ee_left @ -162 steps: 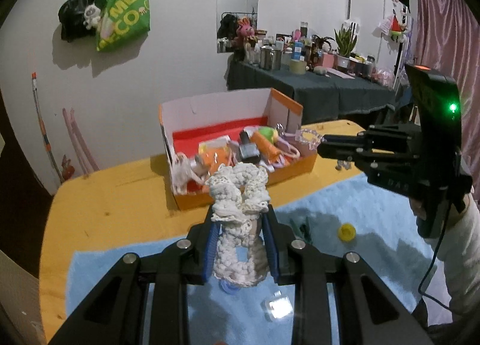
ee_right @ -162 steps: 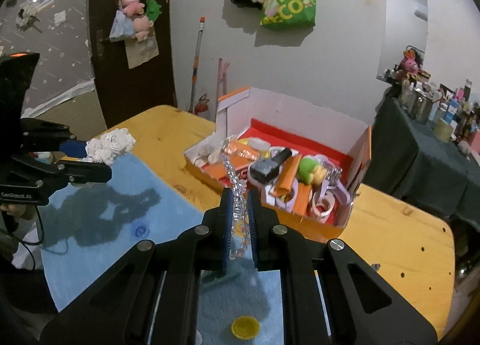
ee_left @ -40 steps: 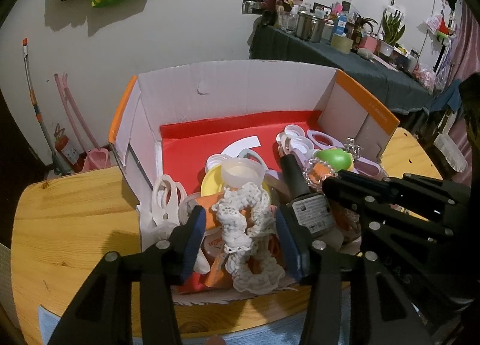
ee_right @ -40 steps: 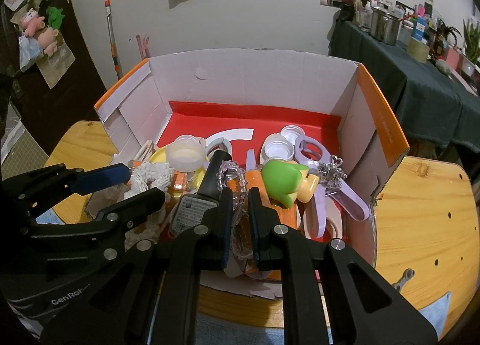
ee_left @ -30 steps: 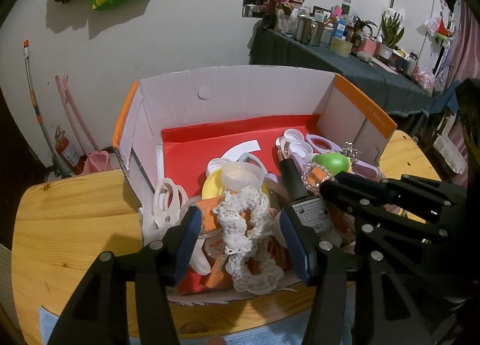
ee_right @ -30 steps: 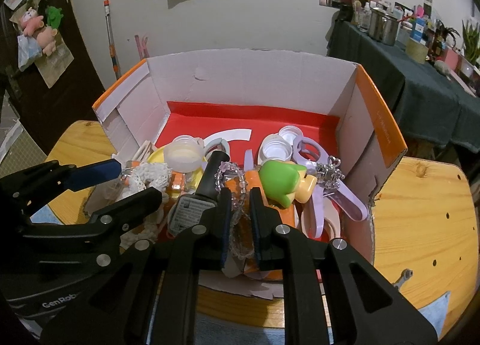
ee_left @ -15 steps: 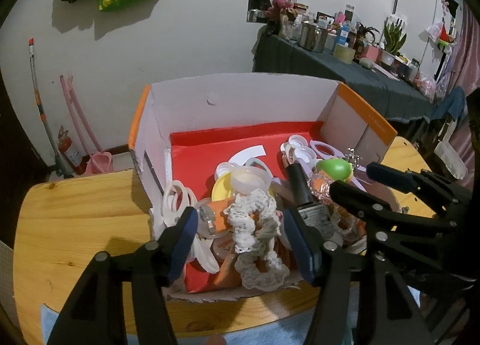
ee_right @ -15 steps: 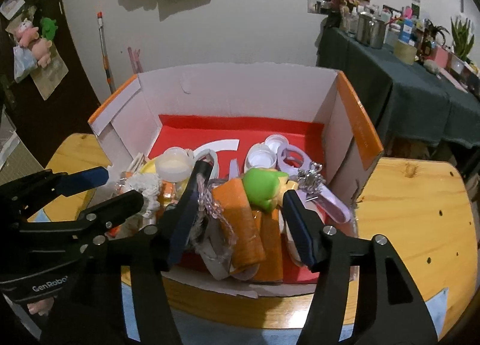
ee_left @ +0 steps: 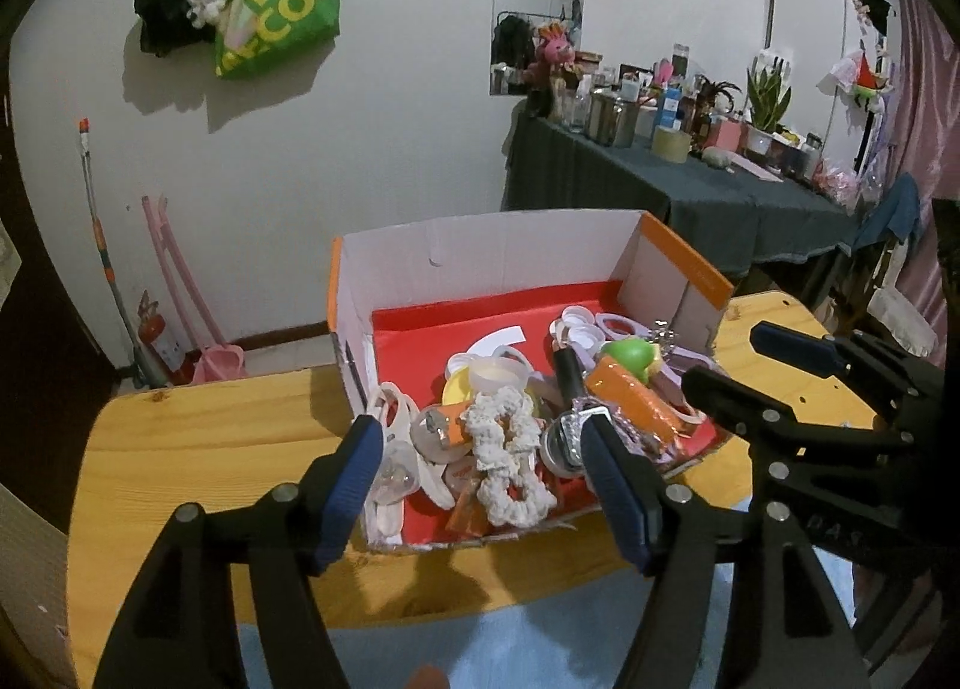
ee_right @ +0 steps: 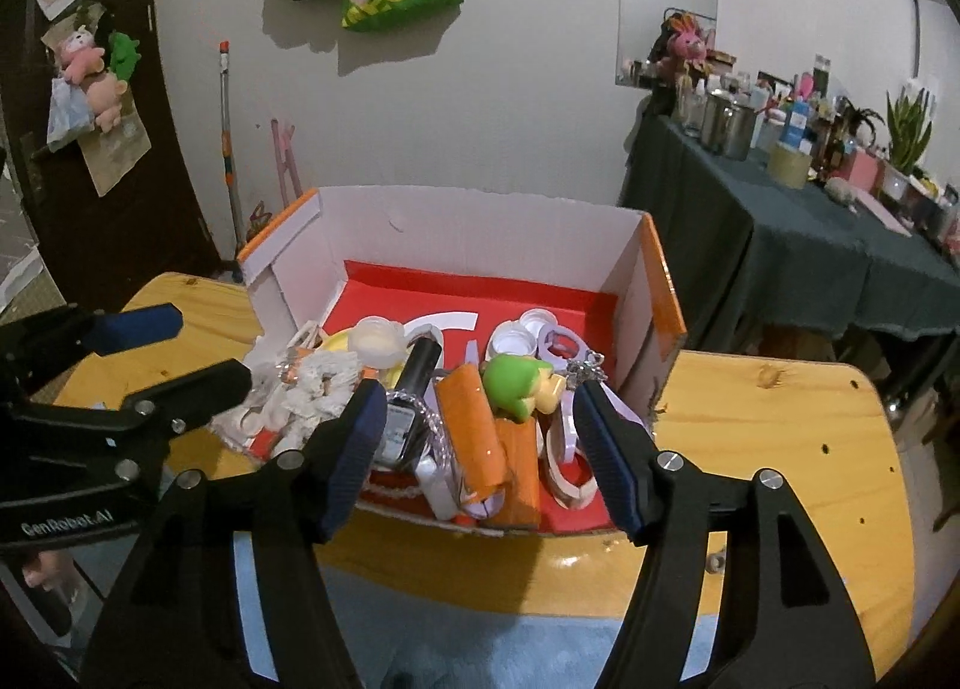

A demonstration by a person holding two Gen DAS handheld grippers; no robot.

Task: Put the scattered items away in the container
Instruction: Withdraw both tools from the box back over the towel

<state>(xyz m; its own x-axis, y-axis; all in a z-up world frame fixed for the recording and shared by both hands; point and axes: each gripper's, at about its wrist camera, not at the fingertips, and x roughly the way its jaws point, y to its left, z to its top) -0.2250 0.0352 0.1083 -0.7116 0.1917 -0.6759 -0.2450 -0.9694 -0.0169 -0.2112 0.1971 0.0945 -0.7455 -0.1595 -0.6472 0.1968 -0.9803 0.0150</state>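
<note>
Left wrist view: we are holding the left gripper (ee_left: 480,443) with its jaws spread wide and nothing between them, just in front of the cardboard box (ee_left: 498,251) on the wooden table (ee_left: 198,437); the white crochet scrunchie (ee_left: 507,461) is lying inside the box at its near edge, among the clutter. Right wrist view: we are keeping the right gripper (ee_right: 477,413) wide apart too, empty, and the clear bead bracelet (ee_right: 433,419) is resting in the box beside the orange packet (ee_right: 474,431) and the green toy (ee_right: 516,383). Blue mat (ee_right: 480,653) is showing below both grippers
</note>
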